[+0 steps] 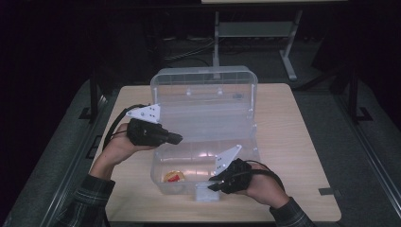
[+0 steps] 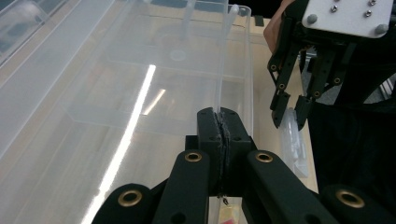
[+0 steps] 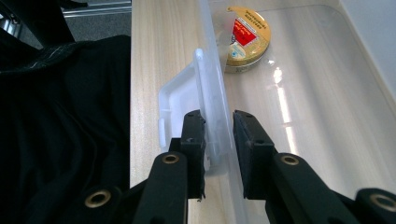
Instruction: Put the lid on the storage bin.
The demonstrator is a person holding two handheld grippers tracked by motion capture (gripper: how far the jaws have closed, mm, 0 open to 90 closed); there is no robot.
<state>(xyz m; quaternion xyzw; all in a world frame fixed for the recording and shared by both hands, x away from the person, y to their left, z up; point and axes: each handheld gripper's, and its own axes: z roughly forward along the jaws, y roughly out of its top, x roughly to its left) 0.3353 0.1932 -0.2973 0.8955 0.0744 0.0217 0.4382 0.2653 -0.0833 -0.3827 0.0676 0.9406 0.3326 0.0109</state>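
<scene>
1. You had the clear box (image 1: 204, 142) standing in the middle of the table (image 1: 302, 156), lid (image 1: 203, 90) thrown open and upright at the far side, so both grippers could work on its rim.
2. Your left gripper (image 1: 177, 138) was clenched on the box's left wall; in the left gripper view its jaws met tight on the thin plastic edge (image 2: 218, 93), probably to keep the box from sliding.
3. Your right gripper (image 1: 213, 184) grasped the near wall beside the latch (image 3: 180, 100), pads (image 3: 245, 140) on either side of the rim, likely steadying that side.
4. A small round tin (image 3: 245, 39) lay on the box floor at the near left corner.
5. The tin's label was too small to read, and the right pads' contact with the wall was hard to judge through the plastic.
6. Your sleeves hid the table's near edge.
</scene>
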